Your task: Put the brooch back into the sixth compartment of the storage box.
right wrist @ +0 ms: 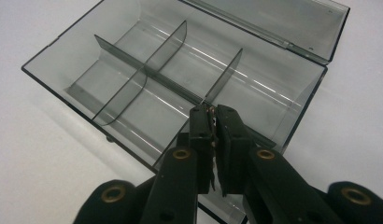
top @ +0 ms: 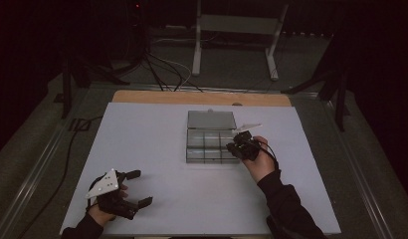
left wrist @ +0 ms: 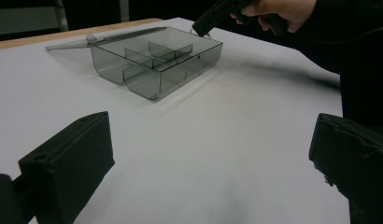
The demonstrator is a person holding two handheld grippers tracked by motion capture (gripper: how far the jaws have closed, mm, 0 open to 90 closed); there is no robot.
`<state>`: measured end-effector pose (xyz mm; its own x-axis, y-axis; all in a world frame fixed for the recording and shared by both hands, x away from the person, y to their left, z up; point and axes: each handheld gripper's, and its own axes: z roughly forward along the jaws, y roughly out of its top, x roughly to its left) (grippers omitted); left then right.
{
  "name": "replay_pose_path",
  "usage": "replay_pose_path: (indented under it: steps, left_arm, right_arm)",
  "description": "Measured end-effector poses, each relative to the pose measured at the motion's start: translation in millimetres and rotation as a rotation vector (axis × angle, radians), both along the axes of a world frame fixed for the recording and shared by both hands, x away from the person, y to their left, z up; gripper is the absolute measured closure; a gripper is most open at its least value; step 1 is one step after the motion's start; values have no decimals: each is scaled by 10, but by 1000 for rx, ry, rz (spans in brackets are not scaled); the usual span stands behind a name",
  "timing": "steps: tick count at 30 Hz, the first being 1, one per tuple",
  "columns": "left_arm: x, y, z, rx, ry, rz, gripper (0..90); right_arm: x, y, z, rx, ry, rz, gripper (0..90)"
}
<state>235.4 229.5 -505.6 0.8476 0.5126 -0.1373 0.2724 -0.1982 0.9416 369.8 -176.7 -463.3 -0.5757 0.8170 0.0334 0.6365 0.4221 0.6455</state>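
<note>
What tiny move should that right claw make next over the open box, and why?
Probably a slight lowering into a compartment. The right claw is shut on something small and thin, too small to name, and hangs above the open grey box near where its dividers meet. The compartments look empty, so setting the piece down inside seems the likely next step. The left claw waits open, well away from the box.

I see my left gripper (top: 135, 188): matte black blocky jaws, grey three-cornered plate on top. My right gripper (top: 240, 141): black, same plate, thin black cable looping behind the hand; brass-ringed screw holes on its arms, pads ridged. Long black sleeve (top: 291, 211) on the right arm.
</note>
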Motion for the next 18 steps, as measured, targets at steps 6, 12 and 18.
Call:
replay_pose_path:
  steps: [6,12,18]
  left_arm:
    - [2,0,-2,2,0,-1,15]
    - [3,-1,-4,2,0,-2,15]
    - [3,0,-5,2,2,-2,15]
  right_arm:
    - [18,12,-31,-6,8,3,852]
    - [35,20,-71,-8,20,6,851]
    - [52,27,-94,-11,29,8,850]
